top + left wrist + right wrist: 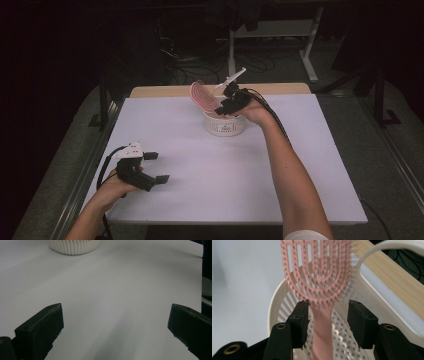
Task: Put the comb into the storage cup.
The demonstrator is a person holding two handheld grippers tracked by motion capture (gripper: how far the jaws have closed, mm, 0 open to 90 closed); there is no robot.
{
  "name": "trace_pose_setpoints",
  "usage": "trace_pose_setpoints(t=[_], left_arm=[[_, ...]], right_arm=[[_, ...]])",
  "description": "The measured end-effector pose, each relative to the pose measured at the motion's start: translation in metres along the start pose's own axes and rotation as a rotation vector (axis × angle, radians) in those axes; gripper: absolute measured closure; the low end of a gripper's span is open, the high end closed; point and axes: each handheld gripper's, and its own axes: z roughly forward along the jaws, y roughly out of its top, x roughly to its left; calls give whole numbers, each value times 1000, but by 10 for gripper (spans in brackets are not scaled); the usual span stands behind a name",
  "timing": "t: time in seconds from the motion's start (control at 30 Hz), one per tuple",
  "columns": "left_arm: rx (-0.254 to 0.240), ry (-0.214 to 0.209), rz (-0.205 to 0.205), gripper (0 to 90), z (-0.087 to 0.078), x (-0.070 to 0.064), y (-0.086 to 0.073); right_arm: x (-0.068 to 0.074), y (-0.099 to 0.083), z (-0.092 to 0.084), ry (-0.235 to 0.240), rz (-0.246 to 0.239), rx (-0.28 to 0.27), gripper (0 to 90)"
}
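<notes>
Black jaws of the left gripper stand wide apart over the near white table. Farther off, the right gripper straddles the pink hairbrush handle, jaws parted, not clamping. It stands in the white basket.

Brush stands in basket at table far side, handle down.

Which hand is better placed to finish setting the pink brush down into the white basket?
Right. The right gripper is at the white basket with the pink brush handle between its parted jaws. The left gripper sits open near the table's front left, well away.
</notes>
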Motion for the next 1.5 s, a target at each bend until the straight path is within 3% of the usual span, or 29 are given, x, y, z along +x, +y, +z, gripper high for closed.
trace_pose_setpoints(t=[0.27, 0.6, 0.87, 1.1, 1.5], left_arm=[[3, 1, -3, 0, 0, 0, 0], [5, 8, -13, 0, 2, 0, 0], [12, 13, -9, 0, 2, 0, 1], [10, 10, -7, 0, 3, 1, 1], [6, 2, -1, 0, 5, 2, 2]], right_arm=[[-5, -9, -26, -2, 28, -20, 419], [-9, -23, -53, 21, 109, -69, 277], [-1, -38, -66, 7, 135, -86, 165], [3, -53, -70, -23, 161, -93, 135], [11, -78, -86, -54, 211, -151, 106]])
